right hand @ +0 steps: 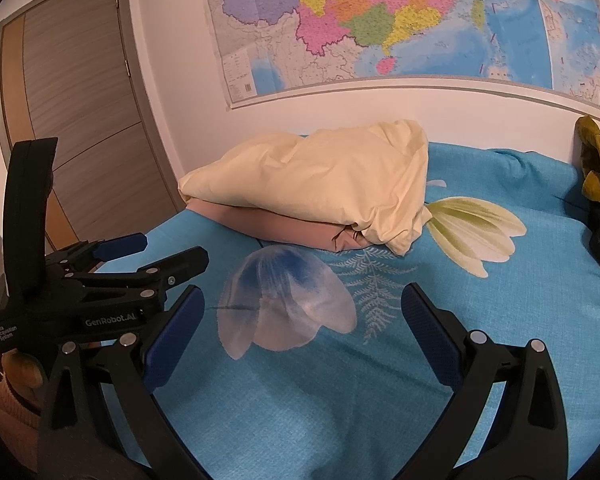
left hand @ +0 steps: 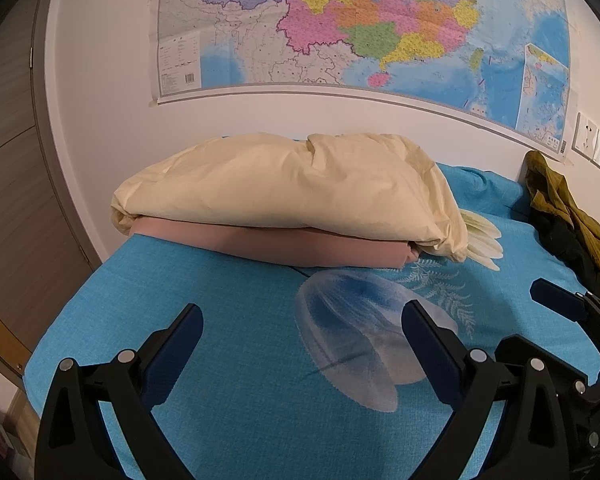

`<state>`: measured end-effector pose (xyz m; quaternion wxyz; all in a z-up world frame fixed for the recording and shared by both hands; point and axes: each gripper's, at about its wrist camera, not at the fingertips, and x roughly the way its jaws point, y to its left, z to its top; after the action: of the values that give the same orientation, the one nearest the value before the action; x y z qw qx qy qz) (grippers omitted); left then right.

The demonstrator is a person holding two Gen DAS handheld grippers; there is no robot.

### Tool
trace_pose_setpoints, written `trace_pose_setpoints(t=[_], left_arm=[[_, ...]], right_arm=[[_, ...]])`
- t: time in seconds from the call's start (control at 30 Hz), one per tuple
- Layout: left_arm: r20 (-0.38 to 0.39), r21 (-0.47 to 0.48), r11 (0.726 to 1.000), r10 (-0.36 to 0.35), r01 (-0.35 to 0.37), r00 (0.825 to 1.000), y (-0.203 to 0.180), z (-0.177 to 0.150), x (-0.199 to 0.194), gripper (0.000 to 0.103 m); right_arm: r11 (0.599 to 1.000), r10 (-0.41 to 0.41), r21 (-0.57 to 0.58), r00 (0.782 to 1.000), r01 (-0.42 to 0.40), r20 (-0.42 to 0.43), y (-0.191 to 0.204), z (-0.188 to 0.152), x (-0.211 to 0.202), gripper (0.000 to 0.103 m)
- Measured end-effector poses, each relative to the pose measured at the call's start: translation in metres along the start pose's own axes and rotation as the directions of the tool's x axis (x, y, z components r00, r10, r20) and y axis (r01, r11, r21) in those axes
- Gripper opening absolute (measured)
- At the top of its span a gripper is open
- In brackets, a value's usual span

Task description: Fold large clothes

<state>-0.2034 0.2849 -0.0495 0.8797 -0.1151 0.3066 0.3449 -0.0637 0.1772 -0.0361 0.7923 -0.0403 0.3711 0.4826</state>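
An olive-green garment with dark lining (left hand: 568,220) lies crumpled at the far right of the bed, against the wall; it also shows at the right edge of the right wrist view (right hand: 598,168). My left gripper (left hand: 302,320) is open and empty above the blue bed sheet (left hand: 220,380). My right gripper (right hand: 302,304) is open and empty above the same sheet (right hand: 340,400). The left gripper's body (right hand: 100,280) shows at the left of the right wrist view. The right gripper's fingertips (left hand: 556,296) show at the right of the left wrist view.
A cream pillow (left hand: 284,188) lies on a folded pink blanket (left hand: 268,244) at the head of the bed. A wall map (left hand: 360,28) hangs above. A wooden door (right hand: 80,112) stands left of the bed. Wall sockets (left hand: 596,146) sit at the right.
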Motion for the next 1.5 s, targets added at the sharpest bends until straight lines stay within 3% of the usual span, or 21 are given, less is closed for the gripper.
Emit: trace_pose_setpoints(t=[1.5], left_arm=[[-0.013,-0.003,1.000,-0.001,0.001,1.000,0.0028,-0.0032,0.0044,0.096]], right_arm=[[1.000,-0.002,0.007,1.000,0.002,-0.004,-0.0002,-0.0015,0.0012,0.097]])
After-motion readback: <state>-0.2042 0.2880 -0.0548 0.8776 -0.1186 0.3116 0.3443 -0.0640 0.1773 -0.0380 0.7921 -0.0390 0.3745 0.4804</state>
